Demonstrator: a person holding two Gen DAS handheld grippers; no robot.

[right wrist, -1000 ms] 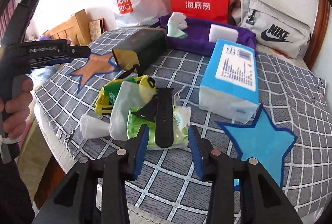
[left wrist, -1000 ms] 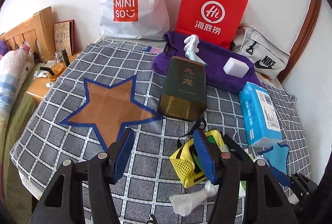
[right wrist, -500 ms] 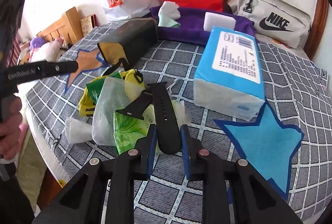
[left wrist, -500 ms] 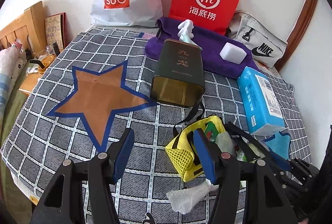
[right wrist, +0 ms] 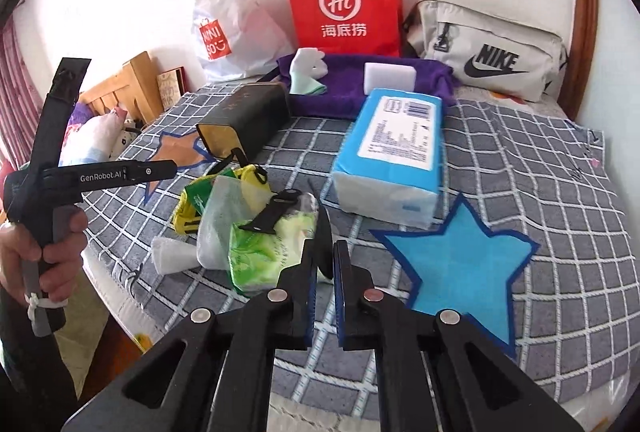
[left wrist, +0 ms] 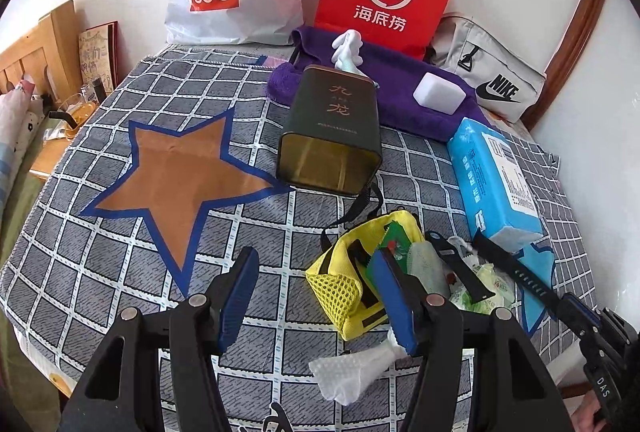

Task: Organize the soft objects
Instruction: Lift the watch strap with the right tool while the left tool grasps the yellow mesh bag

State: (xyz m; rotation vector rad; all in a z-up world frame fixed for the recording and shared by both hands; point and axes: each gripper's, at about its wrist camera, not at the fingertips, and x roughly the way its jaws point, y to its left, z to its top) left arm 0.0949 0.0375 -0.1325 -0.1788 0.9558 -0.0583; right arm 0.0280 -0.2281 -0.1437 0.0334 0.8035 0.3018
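On the left of the grey checked cloth [left wrist: 120, 240] lies a flat brown paper star with a blue edge [left wrist: 180, 183]. The left gripper [left wrist: 316, 296] hangs just above the cloth near the star's lower point. Its two blue fingers are spread wide and hold nothing. The right one of them sits in front of a yellow mesh pouch [left wrist: 352, 284].

Behind the star, a dark green metal tin with gold letters [left wrist: 334, 127] lies on its side with its open end facing the cameras. A black cord from the pouch lies right by the tin's mouth.

Next comes the messy pile. The yellow pouch, a see-through white plastic bag [right wrist: 220, 224], a green wet-wipe pack [right wrist: 260, 256] and a crumpled white tissue [left wrist: 352, 372] all lie touching each other near the front edge of the cloth.

The right gripper [right wrist: 325, 268] is just right of the pile. Its blue fingers are pressed close together and pinch one end of a black rubber watch strap [left wrist: 516, 268]. The strap is lifted up, stretching from the gripper toward the pile. A second black strap piece [right wrist: 276, 211] rests on top of the wipe pack.

Farther right, a blue and white pack of tissues [right wrist: 396, 155] lies beside a flat light blue paper star [right wrist: 460, 252].

At the back, a purple towel [right wrist: 344, 87] holds a white sponge block [right wrist: 390, 77].
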